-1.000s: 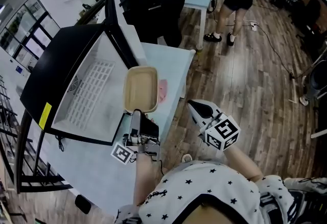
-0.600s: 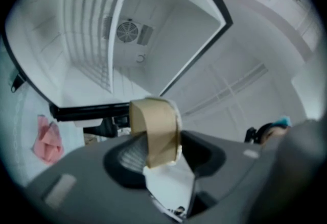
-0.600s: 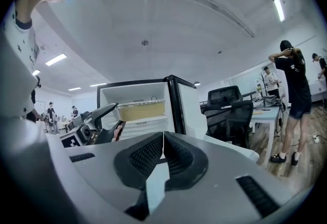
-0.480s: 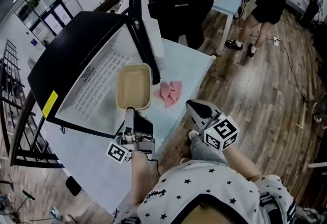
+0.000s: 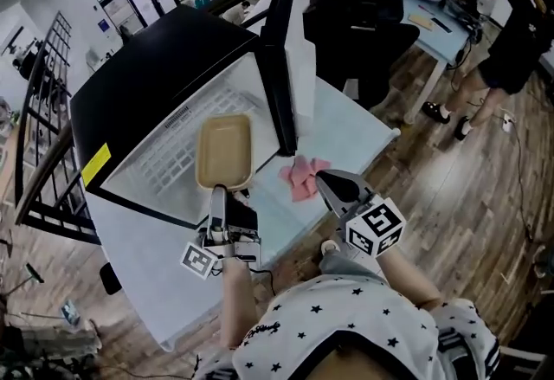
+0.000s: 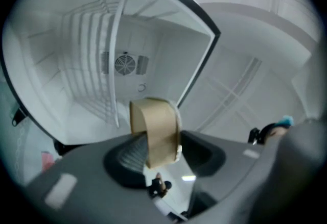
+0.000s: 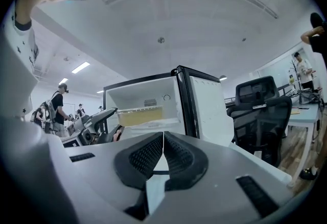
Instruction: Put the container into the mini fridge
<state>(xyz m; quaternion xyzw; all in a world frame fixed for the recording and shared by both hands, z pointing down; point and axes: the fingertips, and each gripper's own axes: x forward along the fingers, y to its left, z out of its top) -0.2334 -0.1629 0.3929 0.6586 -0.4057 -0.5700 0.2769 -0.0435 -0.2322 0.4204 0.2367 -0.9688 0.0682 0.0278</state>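
Observation:
The tan rectangular container (image 5: 223, 150) is held by its near rim in my left gripper (image 5: 219, 191), level and at the mouth of the black mini fridge (image 5: 164, 58). In the left gripper view the container's rim (image 6: 157, 127) is pinched between the jaws, with the white fridge interior (image 6: 76, 90) and its wire shelf (image 6: 94, 59) straight ahead. My right gripper (image 5: 329, 184) hangs to the right over the table edge, shut with nothing in it. Its own view shows the fridge (image 7: 153, 98), the container (image 7: 140, 115) and the pads (image 7: 148, 154) touching.
The fridge door (image 5: 281, 80) stands open to the right of the opening. A pink cloth (image 5: 303, 178) lies on the pale table (image 5: 156, 283) by the door. A black office chair (image 5: 359, 41) stands behind. A person (image 5: 511, 41) stands at the far right.
My left gripper has carried the container left, from beside the door edge to in front of the white interior. The right gripper has kept its place.

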